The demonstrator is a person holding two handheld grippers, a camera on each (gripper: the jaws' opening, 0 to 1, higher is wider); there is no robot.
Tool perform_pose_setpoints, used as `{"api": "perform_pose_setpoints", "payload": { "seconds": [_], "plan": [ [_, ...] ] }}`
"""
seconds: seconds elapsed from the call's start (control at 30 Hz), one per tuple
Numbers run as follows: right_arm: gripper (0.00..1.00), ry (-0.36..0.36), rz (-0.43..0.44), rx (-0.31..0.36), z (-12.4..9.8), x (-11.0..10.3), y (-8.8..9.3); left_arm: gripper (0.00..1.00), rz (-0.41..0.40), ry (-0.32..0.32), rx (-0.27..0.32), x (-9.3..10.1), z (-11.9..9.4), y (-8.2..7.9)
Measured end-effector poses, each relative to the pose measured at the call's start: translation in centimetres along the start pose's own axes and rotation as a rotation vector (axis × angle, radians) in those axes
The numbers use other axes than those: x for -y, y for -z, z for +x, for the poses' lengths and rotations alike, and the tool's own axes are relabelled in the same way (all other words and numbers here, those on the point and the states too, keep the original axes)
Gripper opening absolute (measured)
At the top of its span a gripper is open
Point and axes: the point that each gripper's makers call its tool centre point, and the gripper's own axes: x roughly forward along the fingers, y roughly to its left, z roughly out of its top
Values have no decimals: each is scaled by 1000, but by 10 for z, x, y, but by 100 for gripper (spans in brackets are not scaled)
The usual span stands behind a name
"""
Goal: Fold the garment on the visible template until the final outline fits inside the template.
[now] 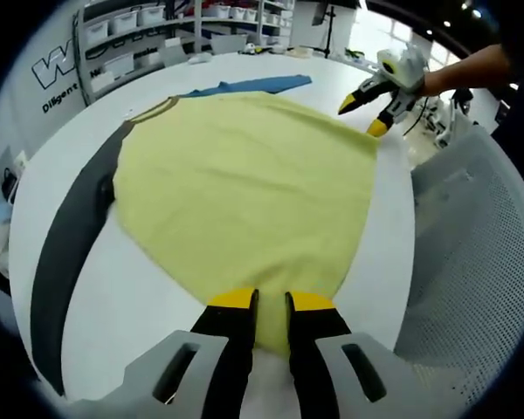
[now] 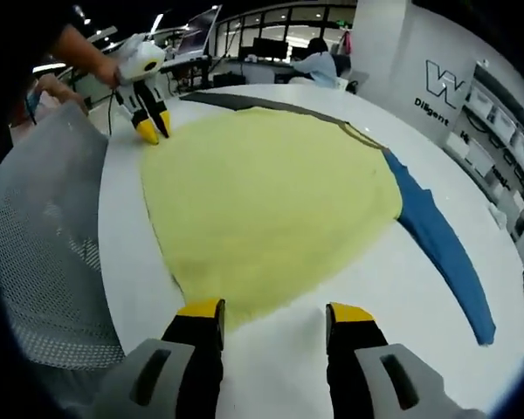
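Looking along the left gripper (image 1: 272,301) from its own view, the yellow-tipped jaws sit almost closed at the bottom centre, pinched on the near hem of the yellow garment (image 1: 244,192). That garment is spread flat across the middle of the white table (image 1: 140,297), with a dark grey sleeve (image 1: 70,253) running down the left side of the frame and a blue sleeve (image 1: 258,85) poking out at the top centre. In the upper right, the right gripper (image 1: 373,112) is held by a person's hand (image 1: 454,74), its tips at the far edge of the cloth.

In the right gripper view, the right gripper (image 2: 275,316) has its jaws spread wide at the bottom centre, holding nothing; the left tip sits at the garment (image 2: 271,201) hem, the right tip over bare table (image 2: 402,288). The blue sleeve (image 2: 441,249) trails down the right side, the grey sleeve (image 2: 244,103) lies along the top centre. The left gripper (image 2: 150,131) shows in the upper left, tips down on the cloth's edge. A grey mesh chair (image 2: 52,244) fills the left side.
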Motion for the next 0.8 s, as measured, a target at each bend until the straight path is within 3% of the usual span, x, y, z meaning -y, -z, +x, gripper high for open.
{"api": "perform_pose_setpoints", "payload": {
  "seconds": [0.1,0.23,0.33,0.4,0.43,0.5,0.53,0.67,0.73,0.8],
  "plan": [
    [27,-37,-100,-14,0,-9,-2,19,3,2,-2,0,0,0],
    [19,-49,101,-44,2,-9,3,19,2,3,0,0,0,0],
    [15,-44,59,-34,1,-8,2,19,1,2,3,0,0,0],
    [0,-58,60,-63,0,-11,7,19,3,3,4,0,0,0],
    [0,-4,-54,-100,-3,4,12,19,5,5,3,0,0,0],
    [0,-16,-8,-109,-3,4,15,18,8,8,2,0,0,0],
    [0,-9,59,-129,-6,8,19,18,9,9,0,0,0,0],
    [0,28,65,-156,-11,24,27,18,11,9,-5,-1,0,0],
    [0,96,19,-122,-17,40,19,18,11,7,-4,-1,-1,0],
    [0,145,48,-67,-22,50,5,19,10,7,-3,-1,0,0]
  ]
}}
